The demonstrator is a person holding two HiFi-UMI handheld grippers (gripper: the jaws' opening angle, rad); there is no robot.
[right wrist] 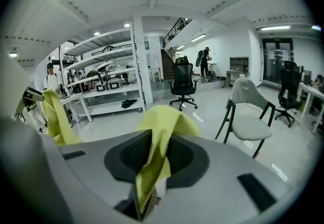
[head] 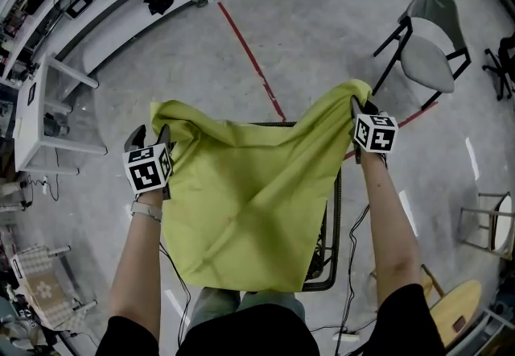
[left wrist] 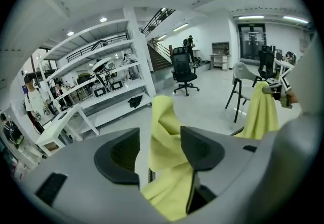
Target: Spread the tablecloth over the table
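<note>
A: Left gripper [left wrist: 161, 147]?
B: Jaws apart, tablecloth [head: 249, 201] corner loose between them, leaning on one jaw.
A: Right gripper [right wrist: 158, 152]?
B: Clamped on the other corner.
A: Cloth?
B: Hangs between both, long axis gripper to gripper, draping over worktop [head: 334, 213] below. Open floor [head: 322, 40] beyond; chair [head: 426, 48] past right gripper.
</note>
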